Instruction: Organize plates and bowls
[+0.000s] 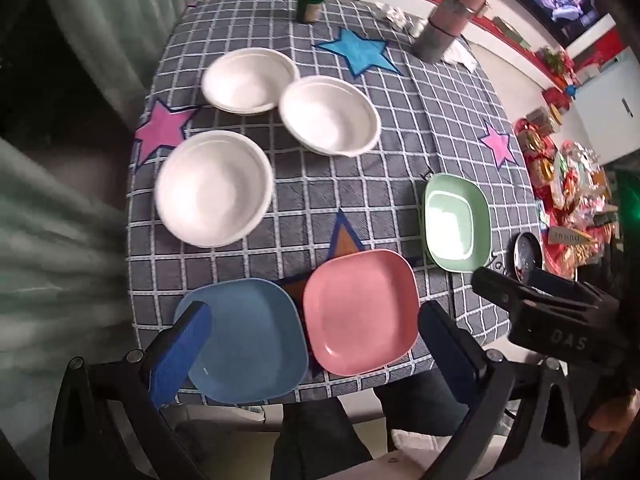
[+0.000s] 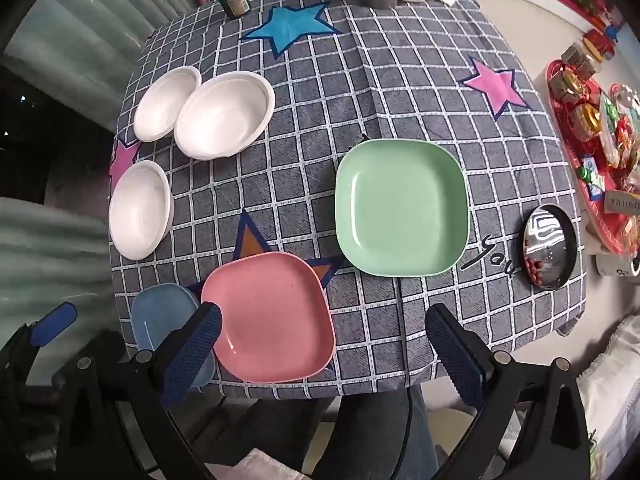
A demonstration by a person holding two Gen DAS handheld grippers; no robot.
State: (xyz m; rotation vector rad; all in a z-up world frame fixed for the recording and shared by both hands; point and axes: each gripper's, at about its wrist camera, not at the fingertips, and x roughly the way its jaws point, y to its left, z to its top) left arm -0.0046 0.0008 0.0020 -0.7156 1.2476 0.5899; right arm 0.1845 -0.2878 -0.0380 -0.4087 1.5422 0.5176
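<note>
Three round white bowls and three glossy square plates (pink, blue, green) sit below your left gripper and right gripper, both wide open and empty.

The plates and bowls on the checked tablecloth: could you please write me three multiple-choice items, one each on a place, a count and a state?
1. Which plate lies between the other two?
A. blue plate
B. pink plate
C. green plate

2. How many white bowls are on the table?
A. two
B. three
C. five

3. How are the plates arranged?
A. stacked in one pile
B. standing on edge
C. lying flat, unstacked

Answers:
1 B: the pink plate lies between the blue plate and the green plate.
2 B: white bowls number three.
3 C: each lies flat on the tablecloth.
</note>
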